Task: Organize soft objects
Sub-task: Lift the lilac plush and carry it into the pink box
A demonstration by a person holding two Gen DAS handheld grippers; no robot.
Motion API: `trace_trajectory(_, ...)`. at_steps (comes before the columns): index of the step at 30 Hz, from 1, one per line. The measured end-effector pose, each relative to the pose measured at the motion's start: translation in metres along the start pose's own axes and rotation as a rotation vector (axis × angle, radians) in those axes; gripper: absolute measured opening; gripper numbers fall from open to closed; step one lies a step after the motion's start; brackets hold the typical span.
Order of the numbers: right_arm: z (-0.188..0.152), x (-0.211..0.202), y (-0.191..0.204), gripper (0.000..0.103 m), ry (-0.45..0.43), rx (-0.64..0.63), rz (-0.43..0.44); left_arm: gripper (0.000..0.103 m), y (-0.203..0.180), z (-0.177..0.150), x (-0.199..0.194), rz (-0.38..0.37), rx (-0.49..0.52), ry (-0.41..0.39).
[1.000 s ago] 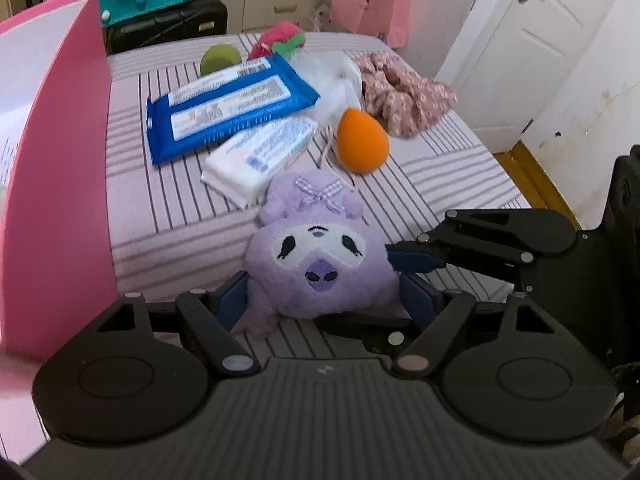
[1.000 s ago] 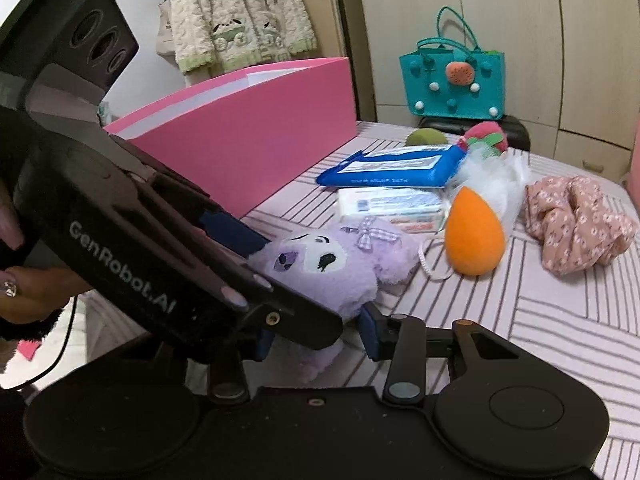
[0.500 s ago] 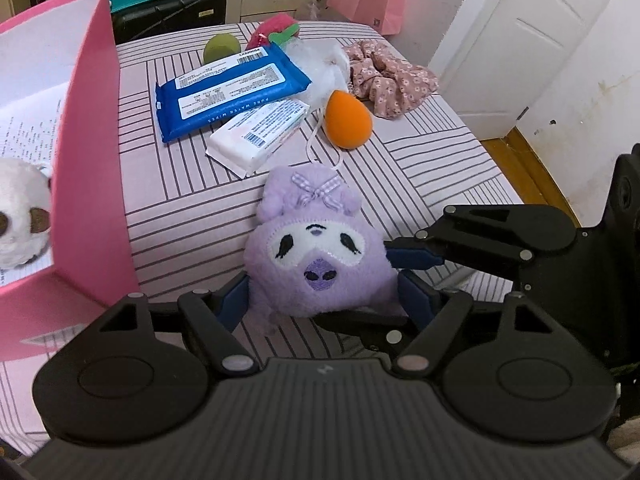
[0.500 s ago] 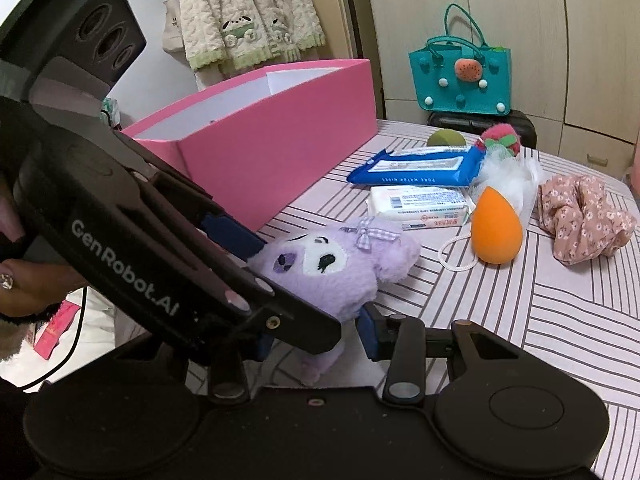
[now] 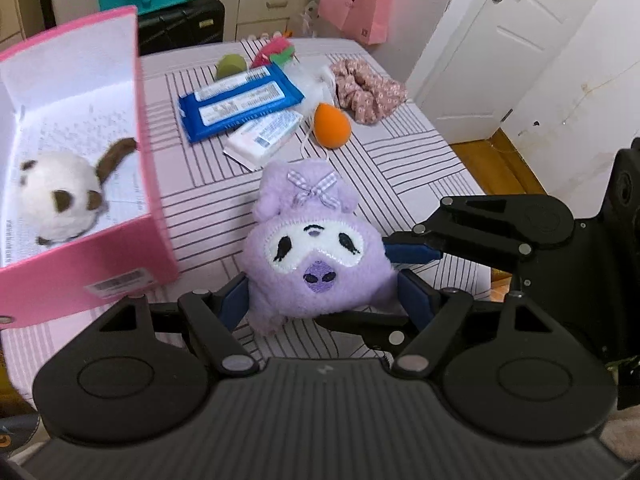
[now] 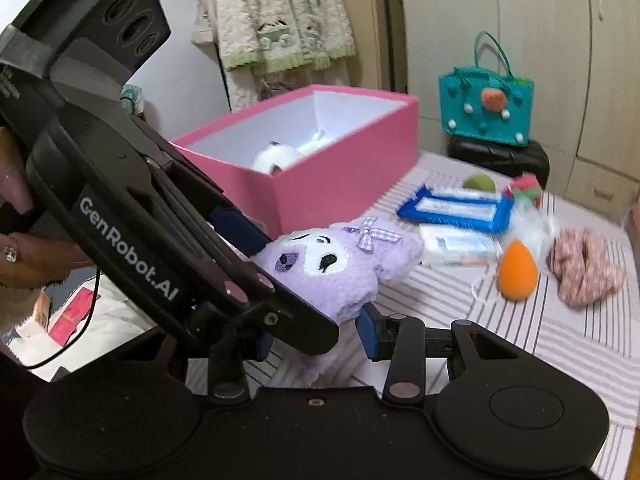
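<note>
A purple plush toy (image 5: 316, 248) with a checked bow is lifted above the striped table. My left gripper (image 5: 320, 300) is shut on its sides, and my right gripper (image 6: 316, 336) is shut on its lower part (image 6: 332, 276). The right gripper's fingers (image 5: 416, 252) touch the plush from the right in the left wrist view. The open pink box (image 5: 156, 184) stands to the left and holds a white and brown plush (image 5: 56, 200). The box also shows in the right wrist view (image 6: 344, 176).
On the striped table (image 5: 400, 160) lie a blue wipes pack (image 5: 240, 104), a white pack (image 5: 264, 136), an orange sponge (image 5: 332, 128), a pink floral scrunchie (image 5: 368, 88), a green ball (image 5: 230, 66) and a red plush piece (image 5: 276, 48). A teal bag (image 6: 486, 108) sits behind on a black case.
Both grippers have risen with the purple plush between them. The pink box's inside, with the white plush in it, has come into view.
</note>
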State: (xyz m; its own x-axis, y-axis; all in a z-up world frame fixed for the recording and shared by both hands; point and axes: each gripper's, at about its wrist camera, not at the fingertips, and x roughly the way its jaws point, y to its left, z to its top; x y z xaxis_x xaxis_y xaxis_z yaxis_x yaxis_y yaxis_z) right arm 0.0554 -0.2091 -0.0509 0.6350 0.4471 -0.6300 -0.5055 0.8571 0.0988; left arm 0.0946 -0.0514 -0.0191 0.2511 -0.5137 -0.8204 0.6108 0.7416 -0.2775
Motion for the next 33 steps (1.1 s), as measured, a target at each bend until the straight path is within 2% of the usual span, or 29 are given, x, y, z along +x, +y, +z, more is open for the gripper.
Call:
trace_trajectory(4, 0.016, -0.007, 0.014, 0.047, 0.029, -0.006, 0.024, 0.077, 0.007, -0.005, -0.022, -0.013, -0.025, -0.005)
trace_trajectory(11, 0.047, -0.01, 0.035, 0.047, 0.033, -0.086, 0.049, 0.078, 0.022, -0.006, -0.056, 0.002, -0.057, -0.072)
trace_trajectory(21, 0.116, 0.016, 0.043, 0.047, 0.006, -0.168, 0.09, 0.077, 0.068, 0.015, -0.095, 0.072, -0.115, -0.223)
trace_trajectory(23, 0.128, 0.025, 0.04, 0.047, -0.002, -0.175, 0.108, 0.077, 0.081, 0.017, -0.097, 0.078, -0.146, -0.256)
trace_trajectory(26, 0.142, 0.047, 0.037, 0.047, 0.009, -0.198, 0.128, 0.077, 0.102, 0.026, -0.091, 0.09, -0.189, -0.265)
trace_trajectory(33, 0.177, 0.108, 0.015, 0.047, 0.068, -0.187, 0.172, 0.077, 0.161, 0.065, -0.065, 0.109, -0.277, -0.219)
